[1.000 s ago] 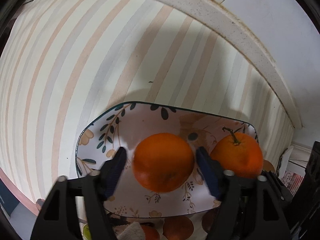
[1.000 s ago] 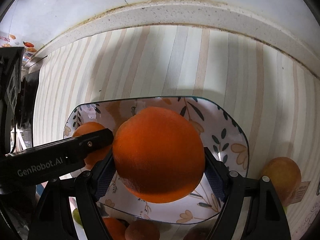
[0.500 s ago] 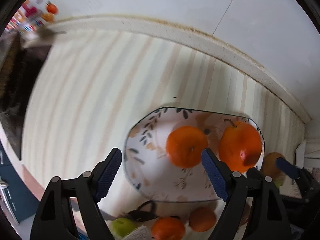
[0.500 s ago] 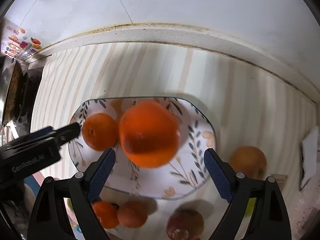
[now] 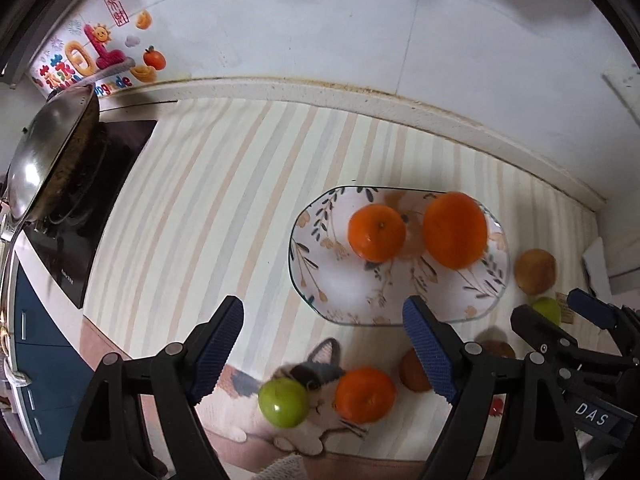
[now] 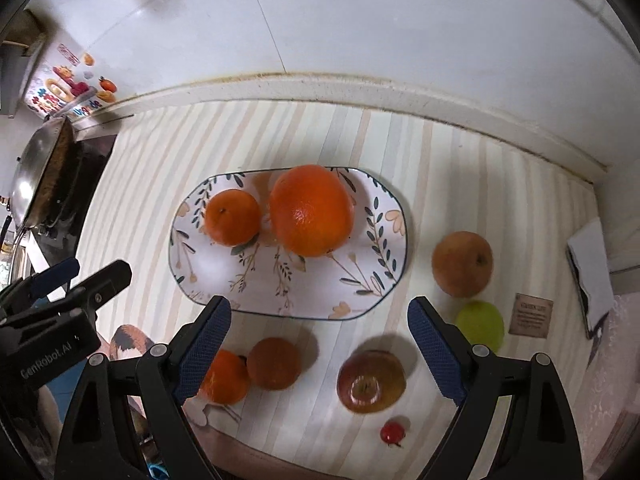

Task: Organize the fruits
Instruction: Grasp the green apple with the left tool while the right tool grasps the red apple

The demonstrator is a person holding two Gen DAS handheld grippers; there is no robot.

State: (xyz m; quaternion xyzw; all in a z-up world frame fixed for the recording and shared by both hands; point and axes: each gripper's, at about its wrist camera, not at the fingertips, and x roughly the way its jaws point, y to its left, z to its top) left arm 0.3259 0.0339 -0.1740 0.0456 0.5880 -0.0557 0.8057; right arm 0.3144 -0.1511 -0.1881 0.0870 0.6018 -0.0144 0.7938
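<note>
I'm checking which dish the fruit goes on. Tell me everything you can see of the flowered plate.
The plate is an elongated dish with cut corners, white and glossy like glazed ceramic, edged by a thin dark rim and painted with dark leaf sprigs and pale peach flowers. It lies flat on the striped counter mat, near the wall. Two fruits rest on it side by side: a small orange and a large orange. Other fruit lies on the mat around it, not touching. Neither gripper touches it.
</note>
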